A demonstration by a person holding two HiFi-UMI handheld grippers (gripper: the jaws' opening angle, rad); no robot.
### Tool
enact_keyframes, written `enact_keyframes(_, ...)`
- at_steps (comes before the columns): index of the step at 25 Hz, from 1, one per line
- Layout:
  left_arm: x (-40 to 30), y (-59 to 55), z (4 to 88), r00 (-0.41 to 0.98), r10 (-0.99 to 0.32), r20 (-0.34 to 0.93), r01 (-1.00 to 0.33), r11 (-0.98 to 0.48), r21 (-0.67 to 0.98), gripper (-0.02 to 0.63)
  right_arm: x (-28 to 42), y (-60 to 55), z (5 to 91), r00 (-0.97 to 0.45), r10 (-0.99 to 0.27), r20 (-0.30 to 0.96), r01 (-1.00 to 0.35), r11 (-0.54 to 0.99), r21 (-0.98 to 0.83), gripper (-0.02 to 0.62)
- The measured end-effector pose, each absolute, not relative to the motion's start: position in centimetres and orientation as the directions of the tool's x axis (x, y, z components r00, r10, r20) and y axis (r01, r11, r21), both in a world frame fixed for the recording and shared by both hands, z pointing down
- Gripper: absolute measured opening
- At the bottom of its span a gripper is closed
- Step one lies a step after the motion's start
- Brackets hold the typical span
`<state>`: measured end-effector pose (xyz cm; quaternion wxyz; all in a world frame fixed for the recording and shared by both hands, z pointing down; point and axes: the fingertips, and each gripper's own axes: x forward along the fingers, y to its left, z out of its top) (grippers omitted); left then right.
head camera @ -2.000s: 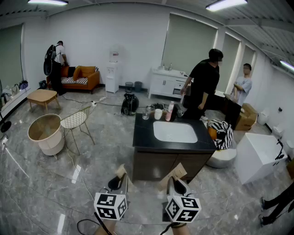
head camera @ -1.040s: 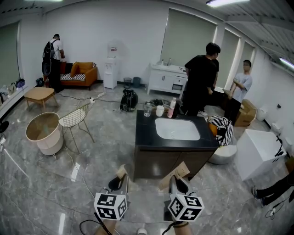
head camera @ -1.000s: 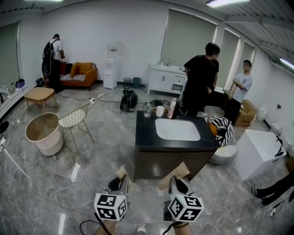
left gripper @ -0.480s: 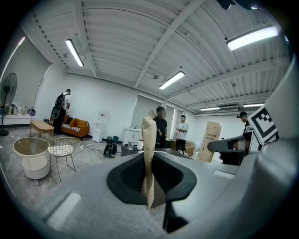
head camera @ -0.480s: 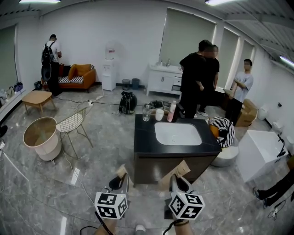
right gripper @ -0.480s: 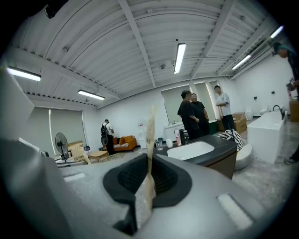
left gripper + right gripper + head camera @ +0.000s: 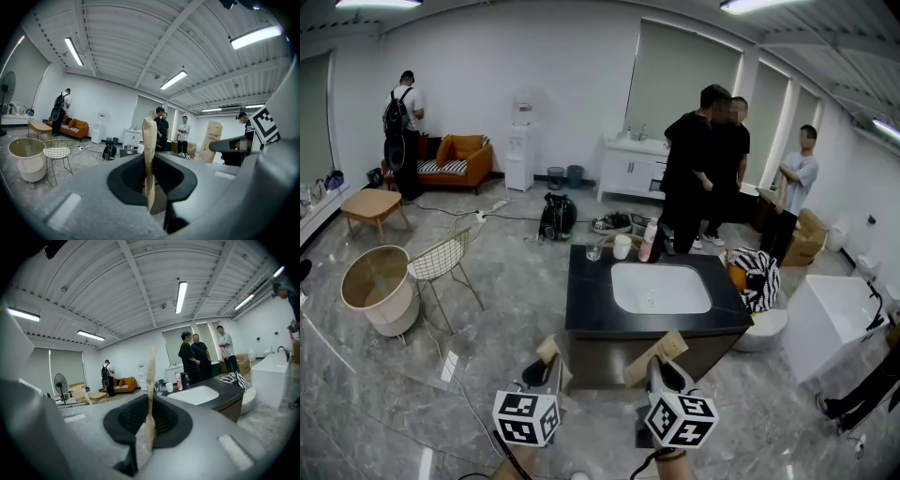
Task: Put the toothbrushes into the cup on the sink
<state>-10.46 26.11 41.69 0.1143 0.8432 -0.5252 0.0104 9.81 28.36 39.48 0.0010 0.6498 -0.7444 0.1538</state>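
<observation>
A flat brown paper toothbrush pack [image 7: 549, 351] stands up from my left gripper [image 7: 546, 373], whose jaws are shut on it. My right gripper [image 7: 652, 373] is shut on a second paper pack [image 7: 660, 352]. In the left gripper view the pack [image 7: 150, 140] rises edge-on between the jaws of the left gripper [image 7: 149, 190]. The right gripper view shows the same with its pack [image 7: 150, 380]. Ahead stands the black-topped sink counter [image 7: 583, 298] with a white basin [image 7: 661, 288]. A white cup [image 7: 622, 247], a glass [image 7: 593, 251] and a pink bottle [image 7: 645, 241] stand at its far edge, well beyond both grippers.
Two people in black [image 7: 698, 178] stand just behind the counter, and a third [image 7: 794, 187] stands to the right. A wire chair [image 7: 441, 264] and a round basket [image 7: 375, 286] are on the left. A white tub [image 7: 834, 319] and a striped bag [image 7: 757, 272] are on the right.
Both grippers and my view have come closer to the sink counter, which now sits lower and nearer in the head view. The people behind it have drawn together.
</observation>
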Motion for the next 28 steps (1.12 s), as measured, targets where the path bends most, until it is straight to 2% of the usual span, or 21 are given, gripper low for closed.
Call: enact_keyframes(28, -6.4, 15.5, 42.0, 0.395, -0.907, 0.148, -0.915, -0.373, 0.153, 0.038, 15.3, 16.0, 40.5, -0.196, -0.961, 0.196, -0.955, 0.142, -0.260, 0.025)
